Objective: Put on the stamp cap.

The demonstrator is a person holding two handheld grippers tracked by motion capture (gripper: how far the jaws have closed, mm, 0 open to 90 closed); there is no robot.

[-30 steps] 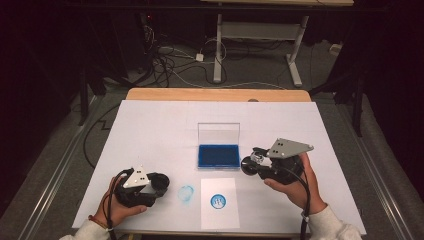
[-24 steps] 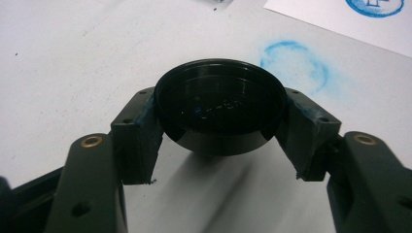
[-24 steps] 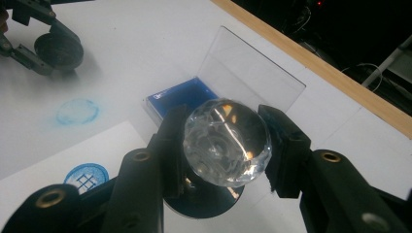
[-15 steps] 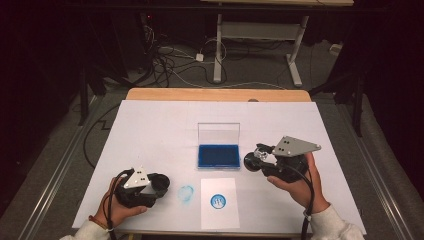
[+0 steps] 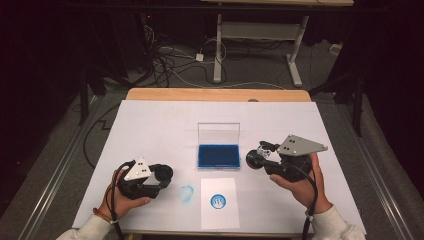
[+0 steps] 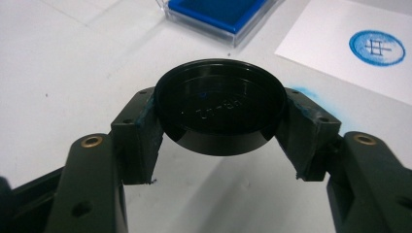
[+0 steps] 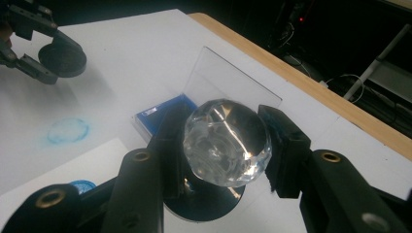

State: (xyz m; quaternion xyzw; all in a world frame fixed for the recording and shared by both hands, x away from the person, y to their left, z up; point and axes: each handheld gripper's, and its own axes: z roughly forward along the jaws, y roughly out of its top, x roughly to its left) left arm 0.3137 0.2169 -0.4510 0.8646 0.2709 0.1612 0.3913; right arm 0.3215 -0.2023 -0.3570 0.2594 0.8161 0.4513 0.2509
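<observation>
My left gripper (image 5: 162,175) rests low at the table's near left, shut on a black round cap (image 6: 221,104) that it holds flat by the rim. The right gripper (image 5: 256,160) is shut on a stamp: its pads clamp the clear faceted knob (image 7: 227,143), and the stamp's black round base (image 7: 204,204) lies below. It hovers just right of the blue ink pad (image 5: 218,155), whose clear lid (image 5: 218,133) stands open. A white card (image 5: 219,202) with a round blue print (image 5: 218,201) lies in front of the pad.
A faint blue ring smudge (image 5: 186,192) marks the white table cover (image 5: 160,125) between the cap and the card. The wooden table edge (image 5: 215,94) runs along the far side. Beyond it are cables and a desk frame (image 5: 260,35) on a dark floor.
The right gripper with the stamp has edged slightly to the right, away from the ink pad. The left hand and the cap have stayed put.
</observation>
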